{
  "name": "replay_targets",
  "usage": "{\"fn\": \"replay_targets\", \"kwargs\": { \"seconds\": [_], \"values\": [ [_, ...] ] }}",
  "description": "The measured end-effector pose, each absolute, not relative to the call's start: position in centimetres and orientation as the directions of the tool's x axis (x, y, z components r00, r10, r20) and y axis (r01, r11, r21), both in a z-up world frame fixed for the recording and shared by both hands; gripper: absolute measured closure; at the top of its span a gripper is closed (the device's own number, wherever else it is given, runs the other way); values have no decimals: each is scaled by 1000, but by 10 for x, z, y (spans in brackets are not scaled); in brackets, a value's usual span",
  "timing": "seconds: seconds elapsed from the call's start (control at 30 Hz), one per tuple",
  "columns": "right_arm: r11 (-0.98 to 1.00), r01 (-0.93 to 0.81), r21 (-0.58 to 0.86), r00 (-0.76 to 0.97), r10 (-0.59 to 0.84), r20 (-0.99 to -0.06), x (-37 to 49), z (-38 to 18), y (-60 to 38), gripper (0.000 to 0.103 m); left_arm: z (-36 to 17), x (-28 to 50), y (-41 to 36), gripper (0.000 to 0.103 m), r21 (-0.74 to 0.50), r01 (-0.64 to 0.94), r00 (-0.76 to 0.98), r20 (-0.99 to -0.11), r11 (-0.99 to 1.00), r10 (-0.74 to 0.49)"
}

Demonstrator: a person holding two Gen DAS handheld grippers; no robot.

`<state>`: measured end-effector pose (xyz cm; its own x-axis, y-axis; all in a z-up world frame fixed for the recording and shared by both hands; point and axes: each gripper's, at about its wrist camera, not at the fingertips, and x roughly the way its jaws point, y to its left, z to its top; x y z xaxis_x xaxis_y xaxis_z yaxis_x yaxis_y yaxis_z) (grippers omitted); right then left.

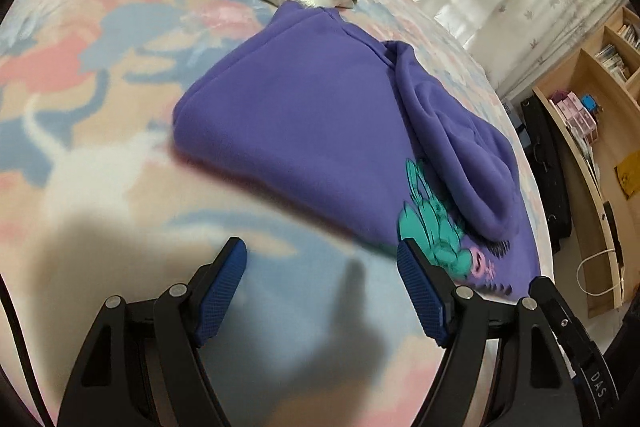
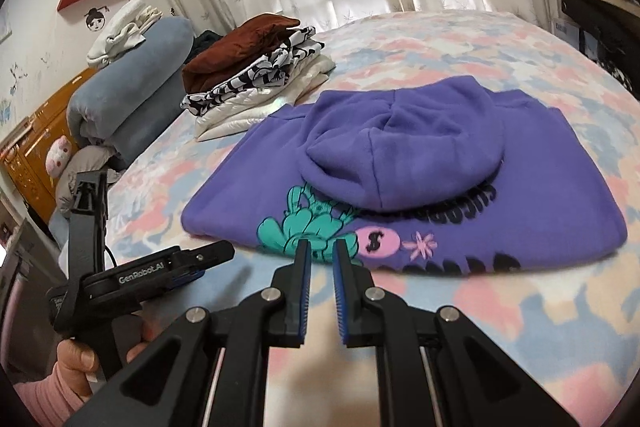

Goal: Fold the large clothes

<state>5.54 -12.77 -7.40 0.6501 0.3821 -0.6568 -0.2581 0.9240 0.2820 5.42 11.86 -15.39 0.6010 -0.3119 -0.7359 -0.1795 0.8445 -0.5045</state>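
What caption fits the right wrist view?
Right gripper, fingers nearly shut and empty, points at the folded purple hoodie on the bed.

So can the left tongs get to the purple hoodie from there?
Probably yes. The left tongs are open over bare blanket, and the purple hoodie lies just ahead with nothing between them. Its near edge looks free to grab.

Purple hoodie (image 2: pixel 420 179) sits folded on the bed (image 2: pixel 520 307), hood on top. Right gripper (image 2: pixel 320 255) hovers empty at its near edge, fingers (image 2: pixel 303 267) nearly touching.
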Motion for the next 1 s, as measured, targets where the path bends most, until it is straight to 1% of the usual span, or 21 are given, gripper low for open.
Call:
{"fn": "replay_targets", "kwargs": {
  "seconds": [0.23, 0.33, 0.37, 0.4, 0.43, 0.5, 0.53, 0.6, 0.63, 0.67, 0.7, 0.8, 0.87, 0.93, 1.0],
  "values": [
    [931, -245, 270, 670, 364, -647, 96, -77, -126, 93, -169, 101, 132, 27, -588, -199, 634, -688, 784, -355],
    [938, -236, 253, 698, 345, -628, 116, -73, -124, 93, -172, 125, 138, 27, -608, -212, 662, -665, 765, -345],
    [942, -229, 246, 707, 335, -623, 124, -72, -123, 93, -171, 130, 138, 29, -607, -218, 673, -660, 764, -332],
    [944, -225, 242, 713, 328, -620, 130, -72, -123, 93, -169, 134, 139, 39, -602, -223, 694, -650, 766, -309],
    [947, -219, 234, 719, 319, -617, 139, -74, -122, 93, -166, 137, 140, 45, -596, -226, 710, -643, 771, -288],
    [954, -204, 218, 720, 297, -627, 156, -80, -120, 93, -163, 141, 144, 66, -596, -219, 734, -623, 773, -272],
    [956, -197, 215, 715, 290, -636, 162, -84, -120, 97, -160, 143, 144, 70, -593, -214, 749, -609, 776, -259],
    [965, -177, 196, 692, 263, -672, 175, -98, -119, 97, -154, 143, 140, 79, -579, -190, 771, -588, 793, -245],
    [970, -161, 182, 660, 243, -711, 182, -111, -119, 97, -151, 141, 140, 80, -569, -179, 778, -582, 803, -238],
    [967, -164, 194, 630, 253, -734, 187, -120, -119, 97, -147, 139, 136, 83, -543, -166, 786, -577, 823, -222],
    [965, -169, 201, 622, 262, -738, 188, -125, -119, 97, -141, 138, 132, 84, -513, -156, 795, -572, 844, -201],
    [961, -174, 214, 623, 276, -732, 187, -128, -121, 96, -117, 129, 113, 85, -400, -111, 832, -538, 910, -134],
    [958, -174, 228, 621, 286, -730, 187, -130, -123, 96, -93, 123, 88, 85, -301, -39, 867, -484, 953, -117],
    [951, -173, 256, 616, 307, -726, 187, -132, -127, 96, -73, 117, 65, 85, -229, 24, 886, -447, 973, -127],
    [937, -168, 306, 607, 342, -717, 189, -134, -134, 96, -57, 111, 49, 85, -195, 78, 893, -422, 978, -156]
  ]
}}
